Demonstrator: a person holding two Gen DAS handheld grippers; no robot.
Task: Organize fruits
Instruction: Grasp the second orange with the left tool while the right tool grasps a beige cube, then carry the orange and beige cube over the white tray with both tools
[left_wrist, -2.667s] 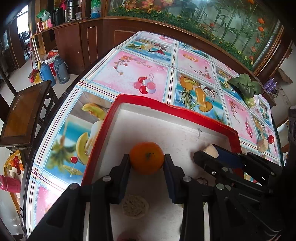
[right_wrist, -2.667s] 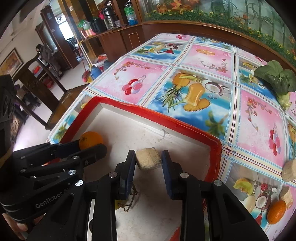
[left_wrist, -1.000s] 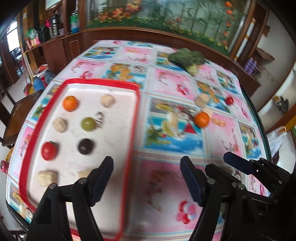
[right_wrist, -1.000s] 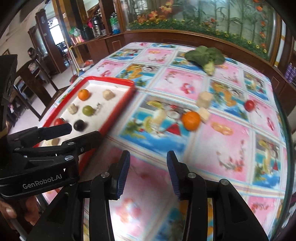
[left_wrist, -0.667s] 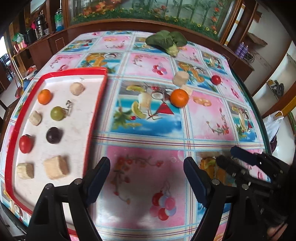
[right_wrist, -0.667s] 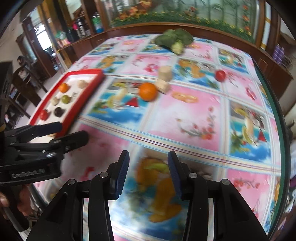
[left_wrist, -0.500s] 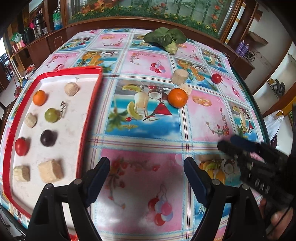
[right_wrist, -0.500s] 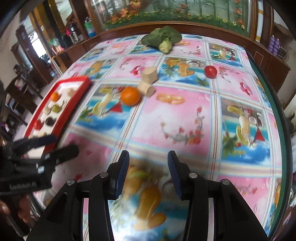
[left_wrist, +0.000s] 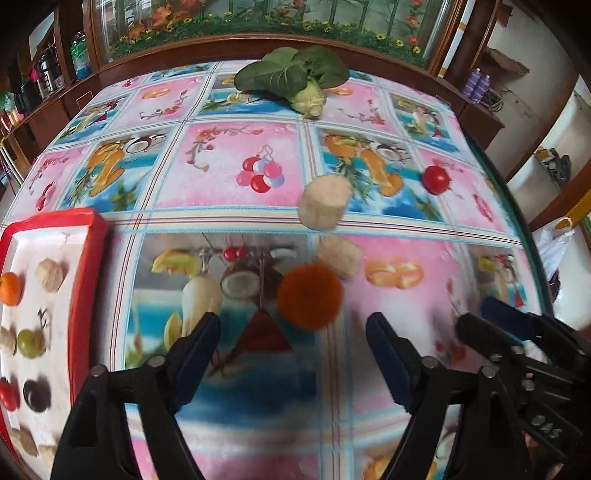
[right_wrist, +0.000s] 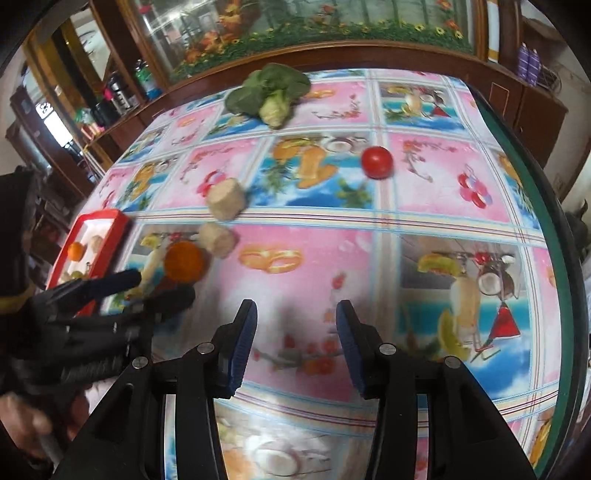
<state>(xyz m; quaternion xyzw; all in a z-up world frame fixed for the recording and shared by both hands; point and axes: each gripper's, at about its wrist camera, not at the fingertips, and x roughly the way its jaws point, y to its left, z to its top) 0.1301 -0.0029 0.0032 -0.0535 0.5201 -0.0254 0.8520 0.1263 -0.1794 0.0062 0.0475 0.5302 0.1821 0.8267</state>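
An orange (left_wrist: 310, 296) lies on the fruit-print tablecloth just ahead of my open, empty left gripper (left_wrist: 293, 354). Two beige chunks (left_wrist: 325, 202) (left_wrist: 338, 254) lie beyond it and a red tomato (left_wrist: 436, 179) sits far right. The red tray (left_wrist: 85, 266) at the left holds an orange (left_wrist: 10, 289), a green fruit (left_wrist: 31, 343), a dark fruit (left_wrist: 36, 395), a tomato and beige pieces. My right gripper (right_wrist: 295, 345) is open and empty over the cloth; the orange (right_wrist: 183, 262), the chunks (right_wrist: 226, 199) and the tomato (right_wrist: 376, 161) lie ahead of it.
A leafy green vegetable (left_wrist: 295, 79) lies at the far end of the table. Wooden cabinets (right_wrist: 406, 59) run behind it. The table's right edge (right_wrist: 554, 236) curves close by. The left gripper (right_wrist: 110, 295) shows at the left of the right wrist view.
Both grippers let go of the fruit in the tray, pulled back and swung right. The left gripper has now closed in on the loose orange; the right faces the open cloth.
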